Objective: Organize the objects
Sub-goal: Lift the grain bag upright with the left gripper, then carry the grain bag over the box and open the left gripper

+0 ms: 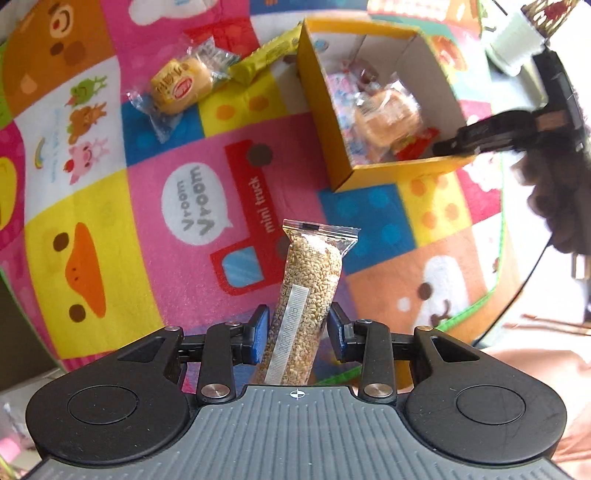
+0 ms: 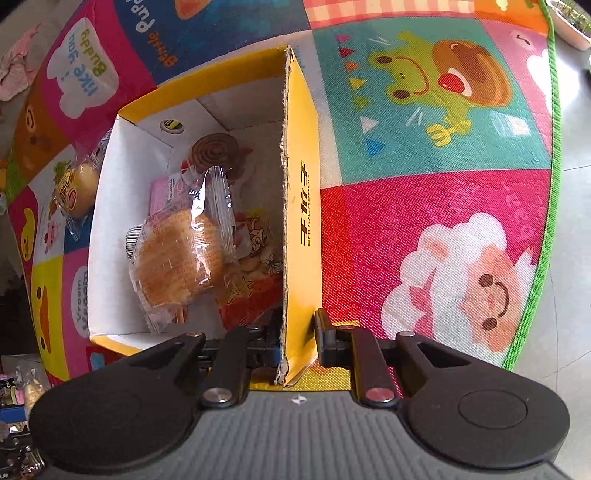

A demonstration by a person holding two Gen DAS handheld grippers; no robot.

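Observation:
My left gripper (image 1: 297,332) is shut on a sesame bar in a clear wrapper (image 1: 310,273), held upright above the colourful play mat (image 1: 177,258). The bar sticks out past the blue pads (image 1: 260,334). A yellow cardboard box (image 1: 321,110) stands open on the mat beyond it, with wrapped snacks inside. My right gripper (image 2: 295,339) is shut on the box's near wall (image 2: 301,221), one finger inside and one outside; in the left wrist view the right gripper (image 1: 461,142) shows at the box's corner. Inside lie a wrapped bread (image 2: 177,262), a brown spiral coil (image 2: 214,151) and a red-yellow packet (image 2: 251,295).
On the mat left of the box lie a wrapped bun (image 1: 181,85) and a yellow snack bar (image 1: 266,59). The mat's green edge (image 2: 550,147) borders bare floor (image 2: 570,192). A white planter (image 2: 569,26) stands off the mat. More packets are piled at the lower left (image 2: 22,387).

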